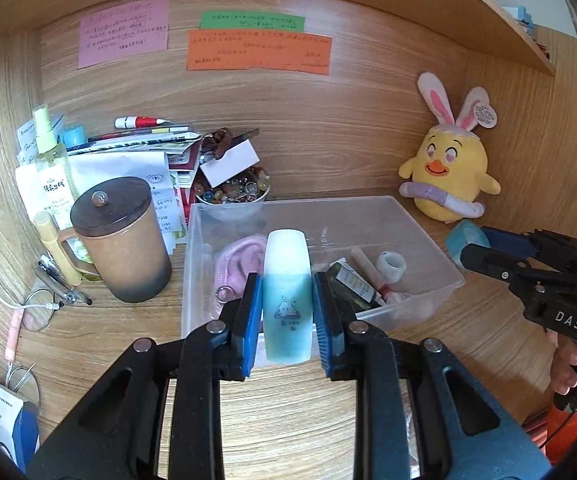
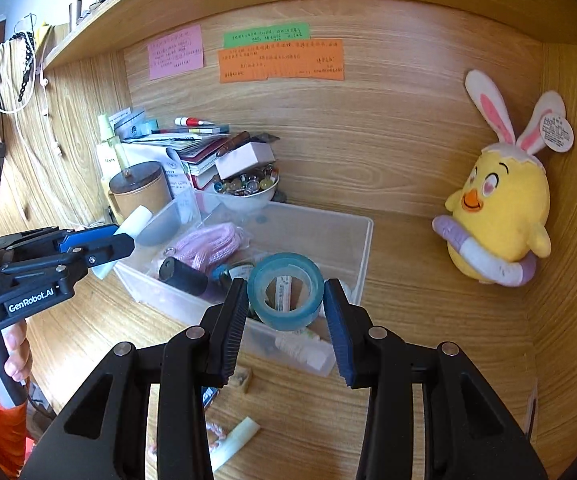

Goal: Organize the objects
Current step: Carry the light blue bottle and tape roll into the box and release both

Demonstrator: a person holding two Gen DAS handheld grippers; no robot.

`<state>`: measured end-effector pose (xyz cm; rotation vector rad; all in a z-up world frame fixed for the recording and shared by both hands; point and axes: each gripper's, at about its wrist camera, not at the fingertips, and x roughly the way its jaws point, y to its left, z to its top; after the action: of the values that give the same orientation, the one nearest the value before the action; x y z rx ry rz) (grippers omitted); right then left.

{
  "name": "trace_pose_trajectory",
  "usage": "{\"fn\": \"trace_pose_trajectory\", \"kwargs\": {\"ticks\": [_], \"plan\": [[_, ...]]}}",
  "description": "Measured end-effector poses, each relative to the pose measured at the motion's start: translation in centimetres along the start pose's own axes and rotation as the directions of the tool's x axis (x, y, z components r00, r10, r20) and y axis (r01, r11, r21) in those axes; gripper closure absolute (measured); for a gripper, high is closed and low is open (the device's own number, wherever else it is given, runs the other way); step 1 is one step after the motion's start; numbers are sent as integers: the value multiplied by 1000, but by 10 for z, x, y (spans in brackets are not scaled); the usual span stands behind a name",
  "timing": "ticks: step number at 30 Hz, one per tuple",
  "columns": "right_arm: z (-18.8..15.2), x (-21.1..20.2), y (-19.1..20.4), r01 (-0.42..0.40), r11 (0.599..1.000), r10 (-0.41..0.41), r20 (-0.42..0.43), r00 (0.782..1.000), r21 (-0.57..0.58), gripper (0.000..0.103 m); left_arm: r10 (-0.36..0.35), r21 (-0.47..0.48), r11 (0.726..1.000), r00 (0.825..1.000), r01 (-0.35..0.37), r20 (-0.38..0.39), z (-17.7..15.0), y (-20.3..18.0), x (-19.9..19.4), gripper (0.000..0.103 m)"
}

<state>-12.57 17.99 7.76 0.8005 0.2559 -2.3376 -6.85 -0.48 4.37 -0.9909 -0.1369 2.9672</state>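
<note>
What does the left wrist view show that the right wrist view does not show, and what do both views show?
Only the left wrist view shows the eyeglasses lying on the desk beside the brown lidded mug, and the blue and white bottle gripped in the left tool.

Only the right wrist view shows the black cylinder inside the clear bin and the hole of the blue tape roll gripped in the right tool.

Both show the bin, the yellow plush chick, the bowl of beads and the coloured notes.
</note>
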Motion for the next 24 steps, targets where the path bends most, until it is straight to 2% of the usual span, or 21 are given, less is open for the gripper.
{"fn": "trace_pose_trajectory", "kwargs": {"ticks": [4,14,24], "plan": [[6,17,0,-1,1000,1,-22,1000,-4,67,15,-18,1000,999,-15,-38,3,14,16,79],[4,75,-2,5,1000,-5,-144,990,-1,67,-14,-56,998,992,7,-124,3,32,52,79],[-3,102,-6,-3,1000,5,-209,978,7,67,-15,-65,998,988,5,-151,2,33,67,79]]}}
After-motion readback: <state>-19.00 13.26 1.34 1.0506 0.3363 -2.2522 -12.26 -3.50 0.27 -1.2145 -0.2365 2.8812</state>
